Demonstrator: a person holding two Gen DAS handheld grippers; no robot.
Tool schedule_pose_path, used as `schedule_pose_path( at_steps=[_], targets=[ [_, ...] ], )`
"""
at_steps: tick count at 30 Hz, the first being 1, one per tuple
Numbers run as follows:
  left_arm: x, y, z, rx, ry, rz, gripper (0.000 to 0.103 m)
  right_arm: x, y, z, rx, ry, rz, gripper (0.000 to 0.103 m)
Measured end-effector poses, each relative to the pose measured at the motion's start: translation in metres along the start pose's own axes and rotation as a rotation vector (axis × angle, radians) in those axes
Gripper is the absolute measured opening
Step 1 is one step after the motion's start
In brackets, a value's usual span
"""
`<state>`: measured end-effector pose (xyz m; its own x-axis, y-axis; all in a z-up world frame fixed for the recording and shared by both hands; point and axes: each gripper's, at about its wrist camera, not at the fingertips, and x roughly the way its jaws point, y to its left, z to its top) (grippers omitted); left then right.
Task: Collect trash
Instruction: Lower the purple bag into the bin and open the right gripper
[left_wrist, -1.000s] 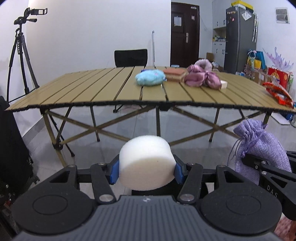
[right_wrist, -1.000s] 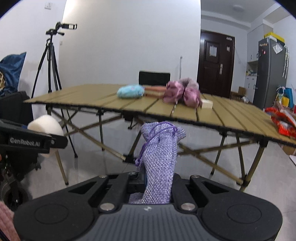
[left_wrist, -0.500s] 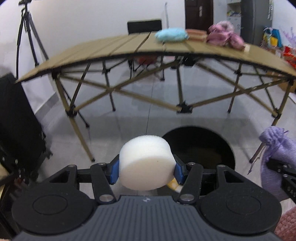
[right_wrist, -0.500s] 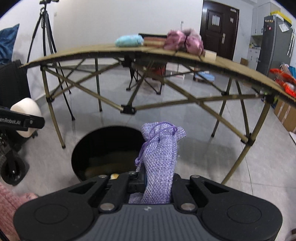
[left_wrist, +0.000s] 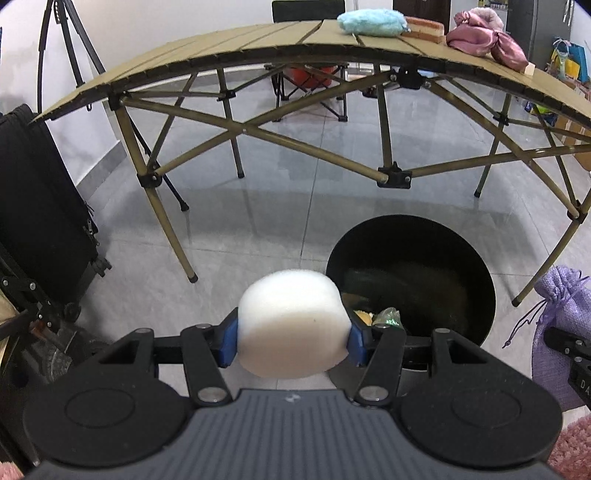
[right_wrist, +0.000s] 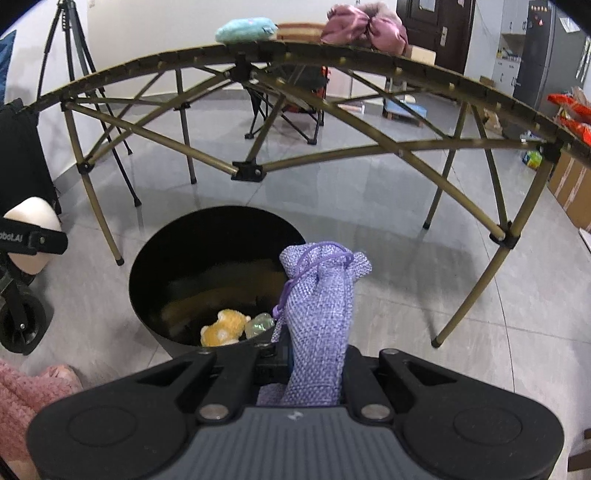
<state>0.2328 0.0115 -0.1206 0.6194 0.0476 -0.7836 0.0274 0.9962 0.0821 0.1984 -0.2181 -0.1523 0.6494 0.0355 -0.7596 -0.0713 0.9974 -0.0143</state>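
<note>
White foam (left_wrist: 291, 325) clamped in left tongs (left_wrist: 292, 338); bin (left_wrist: 410, 240) beyond.

The purple pouch (right_wrist: 317, 314) hides the black bin's (right_wrist: 155, 258) near-right rim and its own base.

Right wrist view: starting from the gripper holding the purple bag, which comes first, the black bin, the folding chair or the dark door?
1. Black bin, on the floor just ahead, slightly left of the right gripper.
2. Folding chair, beyond, under the table.
3. Dark door, farthest, in the back wall, upper right.
</note>
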Motion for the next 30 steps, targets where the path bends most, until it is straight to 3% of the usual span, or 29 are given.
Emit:
schedule_pose_path(
  at_steps=[9, 20, 30],
  targets=[
    [0.018, 0.017, 0.014, -0.075, 0.073, -0.006, 0.056, 0.009, -0.005, 0.016, 0.048, 0.067, 0.039, 0.004],
    [0.038, 0.03, 0.029, -0.126, 0.129, 0.027, 0.056, 0.018, 0.012, 0.061, -0.034, 0.06, 0.084, 0.004],
    [0.056, 0.039, 0.036, -0.149, 0.164, 0.062, 0.056, 0.056, 0.037, 0.103, -0.041, 0.133, 0.165, 0.004]
  ],
)
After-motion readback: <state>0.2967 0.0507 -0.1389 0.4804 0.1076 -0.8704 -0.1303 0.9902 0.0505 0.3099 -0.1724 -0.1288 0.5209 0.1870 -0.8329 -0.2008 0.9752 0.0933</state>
